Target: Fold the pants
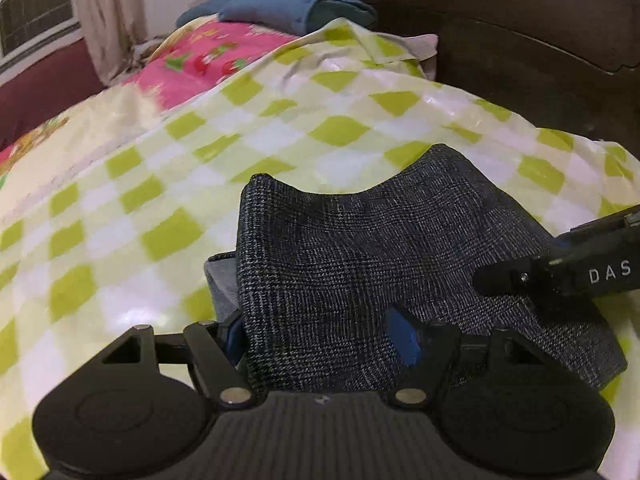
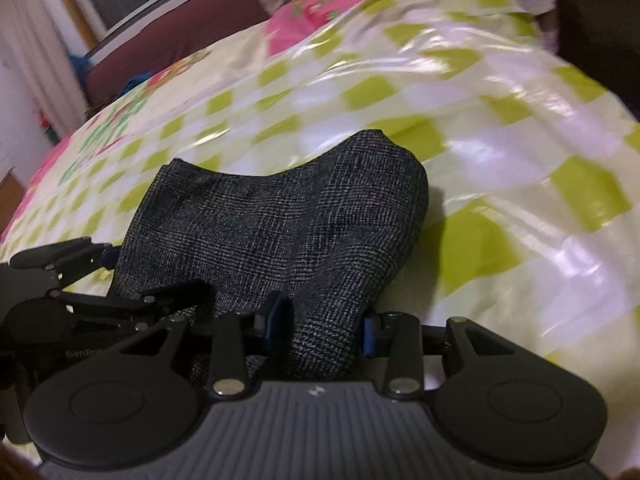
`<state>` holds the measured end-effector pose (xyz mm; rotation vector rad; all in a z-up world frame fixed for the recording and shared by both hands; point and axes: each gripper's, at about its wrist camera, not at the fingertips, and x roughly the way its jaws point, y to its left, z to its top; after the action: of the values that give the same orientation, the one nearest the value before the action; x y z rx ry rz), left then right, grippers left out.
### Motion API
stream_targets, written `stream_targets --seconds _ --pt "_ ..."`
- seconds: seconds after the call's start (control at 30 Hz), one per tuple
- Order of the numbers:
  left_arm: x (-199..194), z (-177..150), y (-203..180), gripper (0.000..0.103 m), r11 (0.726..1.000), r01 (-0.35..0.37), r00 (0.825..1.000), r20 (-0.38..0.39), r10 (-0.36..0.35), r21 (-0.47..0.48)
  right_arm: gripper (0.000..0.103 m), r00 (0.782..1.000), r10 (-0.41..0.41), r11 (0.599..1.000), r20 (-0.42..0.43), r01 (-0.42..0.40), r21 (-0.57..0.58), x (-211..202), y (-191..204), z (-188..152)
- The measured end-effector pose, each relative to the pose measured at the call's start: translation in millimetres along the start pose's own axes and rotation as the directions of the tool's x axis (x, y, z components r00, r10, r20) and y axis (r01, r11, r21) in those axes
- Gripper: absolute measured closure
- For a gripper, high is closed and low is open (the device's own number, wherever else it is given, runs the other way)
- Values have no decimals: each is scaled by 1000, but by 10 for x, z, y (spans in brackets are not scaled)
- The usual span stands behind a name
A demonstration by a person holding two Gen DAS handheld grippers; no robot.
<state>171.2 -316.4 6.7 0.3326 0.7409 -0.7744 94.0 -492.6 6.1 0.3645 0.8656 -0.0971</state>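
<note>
Pants [image 1: 360, 264] mid-fold on bed [image 1: 120, 220], left gripper [image 1: 320, 344] and right gripper [image 2: 320, 328] both clenched on cloth.
Keep grips level, carry edge across evenly, lay flat without bunching.

A glossy sheet [image 1: 280, 128] checked in lime green and white covers the bed. At its 11 o'clock edge lies a pink flowered blanket [image 1: 208, 60], and beyond that, toward 12 o'clock, a folded blue cloth [image 1: 280, 10]. A dark wooden headboard [image 1: 500, 20] rises from 12 to 2 o'clock. At 10 o'clock a pale curtain [image 1: 108, 12] hangs beside a barred window [image 1: 36, 8] above a maroon wall band [image 1: 44, 76]
</note>
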Motion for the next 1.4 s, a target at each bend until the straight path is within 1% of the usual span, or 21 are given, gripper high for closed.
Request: stream_targets --seconds 0.1,0.17,0.27,0.33,0.4,0.43,0.5,0.53,0.6,0.67,0.8,0.9,1.0,1.1,1.23,1.4 --pt "143 126 -102 20 1000 -10 1000 8 10 19 64 999 -34 999 15 33 31 65 -155 108" --pt "192 182 -124 18 1000 -18 1000 7 18 13 60 998 -51 997 26 49 57 79 -217 124" --pt "169 200 -100 15 999 -30 1000 -4 29 -13 58 997 -63 993 34 59 99 75 -238 122" --pt "114 188 -101 15 998 -60 998 -6 60 -16 57 995 -87 991 47 82 108 -10 -209 69" --pt "28 140 -124 15 994 -112 994 0 112 0 56 987 -141 987 74 134 92 -154 -174 43" --pt "-24 106 -135 15 991 -131 991 3 131 6 55 979 -178 982 95 171 79 -233 -146 35" --pt "-142 25 -154 15 988 -155 988 0 155 0 55 963 -238 971 125 233 55 -410 -62 -46" --pt "-221 -23 -166 15 986 -164 987 2 164 -9 55 959 -248 969 134 245 45 -468 -29 -76" --pt "-403 -126 -202 14 985 -168 986 12 169 -45 55 956 -258 966 138 257 20 -591 75 -178" --pt "-583 -228 -267 11 983 -164 986 19 167 -83 55 956 -261 963 130 267 -27 -678 215 -298" --pt "-889 -419 -464 9 981 -159 986 27 163 -111 54 964 -247 958 99 258 -126 -812 526 -560" --pt "-1084 -534 -578 5 980 -151 987 42 157 -129 54 968 -234 957 85 245 -153 -882 678 -724" --pt "-1220 -631 -641 4 976 -175 983 39 182 -130 56 967 -240 960 83 250 -128 -989 743 -872" --pt "-1324 -711 -663 2 974 -183 981 37 190 -136 56 972 -222 971 72 227 -79 -1085 761 -995" --pt "-1415 -771 -696 0 964 -221 974 25 227 -150 55 972 -218 973 88 223 -52 -1201 828 -1131" --pt "-1485 -808 -784 0 954 -278 959 28 283 -109 55 972 -214 976 97 216 -12 -1270 862 -1223"
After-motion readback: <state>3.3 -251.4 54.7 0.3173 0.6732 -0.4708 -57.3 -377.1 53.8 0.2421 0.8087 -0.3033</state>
